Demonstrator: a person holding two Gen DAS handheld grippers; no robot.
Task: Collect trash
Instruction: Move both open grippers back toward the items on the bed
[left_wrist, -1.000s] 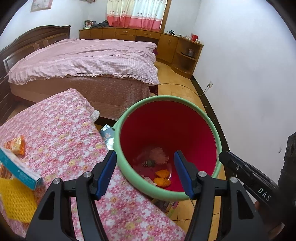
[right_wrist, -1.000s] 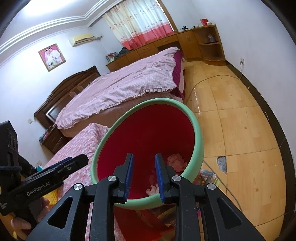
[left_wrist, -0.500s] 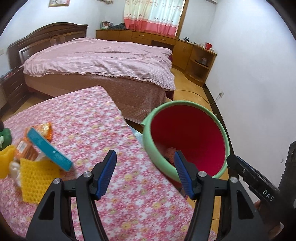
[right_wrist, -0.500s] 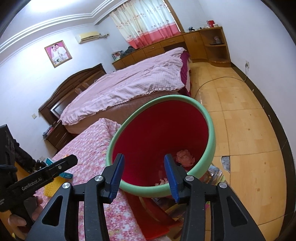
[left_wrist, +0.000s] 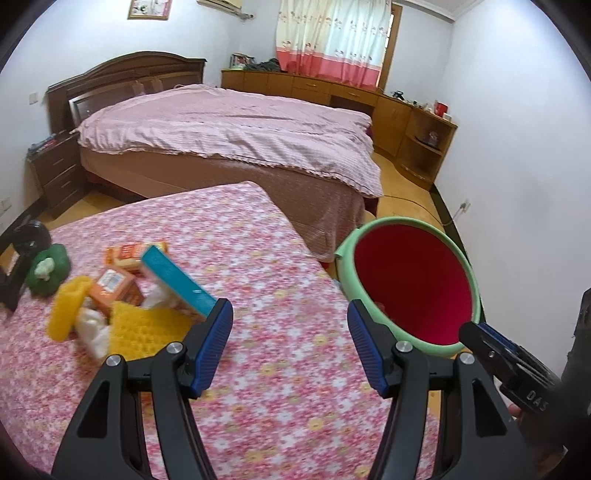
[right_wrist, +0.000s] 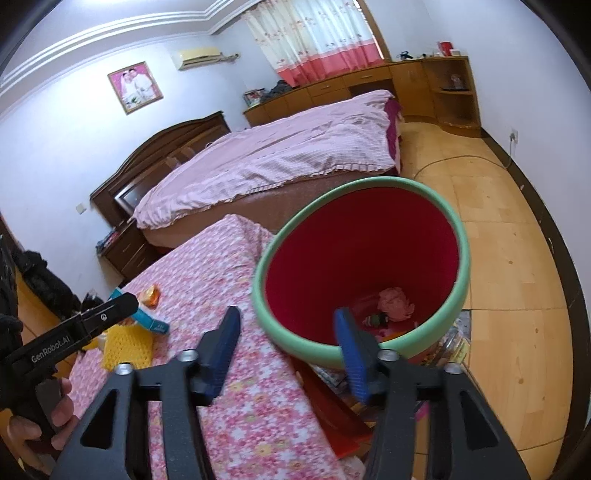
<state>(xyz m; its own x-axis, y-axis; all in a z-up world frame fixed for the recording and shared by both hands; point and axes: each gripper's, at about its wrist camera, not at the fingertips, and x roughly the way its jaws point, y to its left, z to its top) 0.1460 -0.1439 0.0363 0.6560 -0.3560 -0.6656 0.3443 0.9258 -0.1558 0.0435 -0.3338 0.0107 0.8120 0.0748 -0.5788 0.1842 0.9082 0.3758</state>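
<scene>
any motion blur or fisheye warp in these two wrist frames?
Left wrist: the trash pile and floral tablecloth are smeared by motion, the bed sharper. Right wrist: the bin rim is softly blurred; ceiling moulding and floor edge bow heavily, corners vignetted black.

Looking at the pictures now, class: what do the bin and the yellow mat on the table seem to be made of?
Bin: probably moulded plastic, with a smooth, slightly glossy red inside and a rounded green rim. Yellow mat: likely soft plastic or rubber; its surface shows a regular bumpy grid.

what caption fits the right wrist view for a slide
Right gripper, jaws open and empty, above a red bin beside the floral table.
</scene>
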